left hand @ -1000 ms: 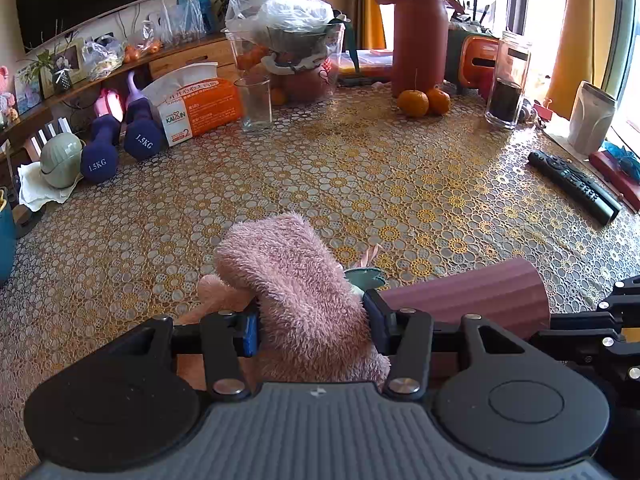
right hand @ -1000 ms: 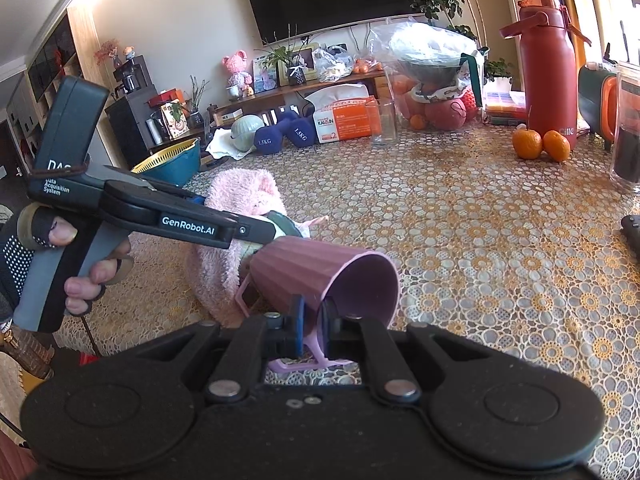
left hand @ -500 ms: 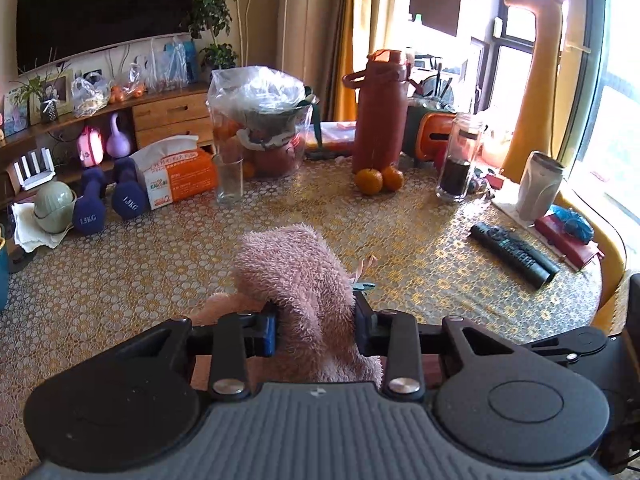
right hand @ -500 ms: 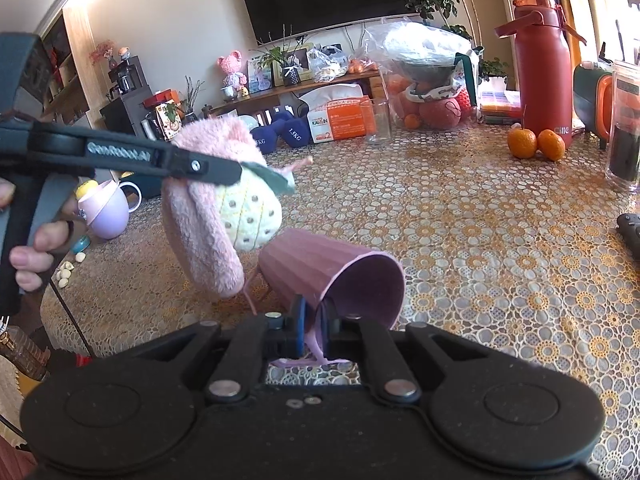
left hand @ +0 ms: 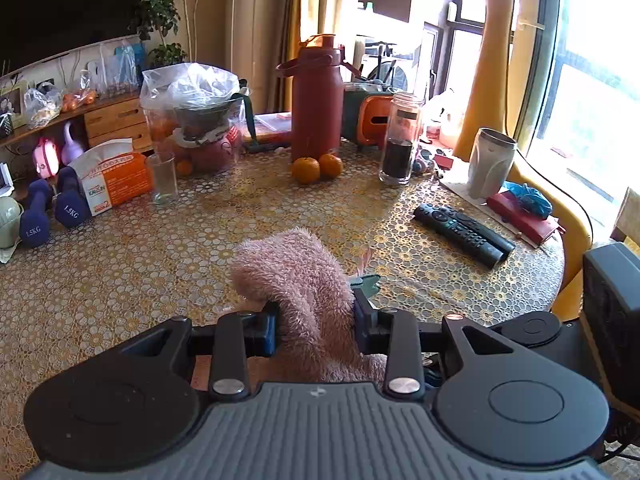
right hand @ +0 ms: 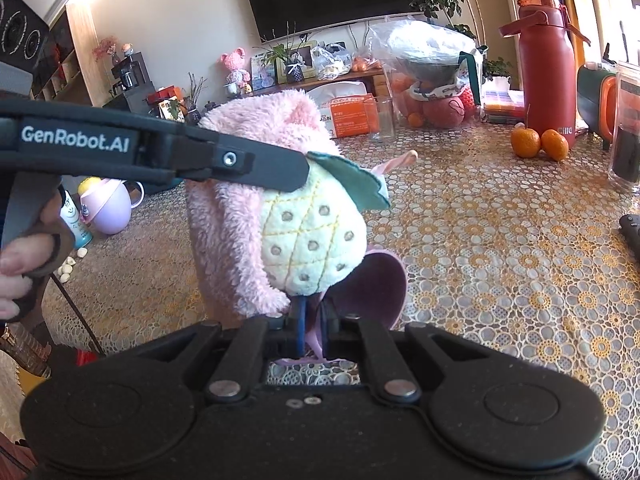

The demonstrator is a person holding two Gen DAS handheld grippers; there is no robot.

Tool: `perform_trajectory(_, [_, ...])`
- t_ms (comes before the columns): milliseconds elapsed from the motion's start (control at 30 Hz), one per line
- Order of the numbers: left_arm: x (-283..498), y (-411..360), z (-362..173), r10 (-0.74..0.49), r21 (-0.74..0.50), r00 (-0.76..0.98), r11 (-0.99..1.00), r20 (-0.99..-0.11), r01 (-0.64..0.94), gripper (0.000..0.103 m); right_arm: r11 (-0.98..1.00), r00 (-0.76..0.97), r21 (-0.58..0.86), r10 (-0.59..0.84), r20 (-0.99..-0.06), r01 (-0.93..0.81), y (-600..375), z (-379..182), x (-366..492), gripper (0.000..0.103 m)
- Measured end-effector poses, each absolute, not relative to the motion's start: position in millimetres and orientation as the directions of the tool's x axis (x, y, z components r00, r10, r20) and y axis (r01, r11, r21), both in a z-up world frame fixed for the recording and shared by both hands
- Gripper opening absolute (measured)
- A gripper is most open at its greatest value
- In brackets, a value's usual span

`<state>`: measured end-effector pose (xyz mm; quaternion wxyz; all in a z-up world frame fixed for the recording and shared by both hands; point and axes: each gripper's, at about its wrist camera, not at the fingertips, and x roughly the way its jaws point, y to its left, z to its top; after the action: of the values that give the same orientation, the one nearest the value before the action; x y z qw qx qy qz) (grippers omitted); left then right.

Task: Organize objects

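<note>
My left gripper (left hand: 315, 326) is shut on a fluffy pink plush toy (left hand: 304, 280) with a cream pineapple belly and green leaf (right hand: 312, 236), held in the air. In the right wrist view the toy hangs right over the mouth of a mauve ribbed cup (right hand: 372, 288). My right gripper (right hand: 314, 330) is shut on the cup's handle and holds the cup on its side, just above the table. The left gripper's body (right hand: 160, 152) crosses the right wrist view from the left. The toy hides most of the cup.
A gold patterned tablecloth (left hand: 160, 260) covers the table. At the back stand a red flask (left hand: 316, 96), two oranges (left hand: 316, 168), a glass (left hand: 162, 178), a dark-filled jar (left hand: 400, 140), an orange box (left hand: 116, 178) and dumbbells (left hand: 52, 212). A remote (left hand: 460, 232) and steel tumbler (left hand: 490, 162) lie right.
My left gripper has lifted the plush toy off the table and carried it right, over the cup's mouth. The right gripper and cup have barely moved.
</note>
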<state>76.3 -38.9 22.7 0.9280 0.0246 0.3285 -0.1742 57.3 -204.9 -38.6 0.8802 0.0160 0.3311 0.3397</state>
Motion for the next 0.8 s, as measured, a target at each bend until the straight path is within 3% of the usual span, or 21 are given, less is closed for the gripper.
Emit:
perform_trajectory(400, [99.5,19.9,-4.2,-0.123,-0.022,0.729,0.989,-0.673,0.147,0.030,0.770,0.554,0.255,0.609,-0.568,-0.585,-206.2,-37.9,57.9,0.006])
perform_trajectory(800, [99.6,41.9,-8.8,-0.064,-0.004,0.727,0.997,-0.684,0.083,0.028,0.771,0.554,0.254,0.608,-0.569,-0.585,-206.5,-37.4,58.5,0.006])
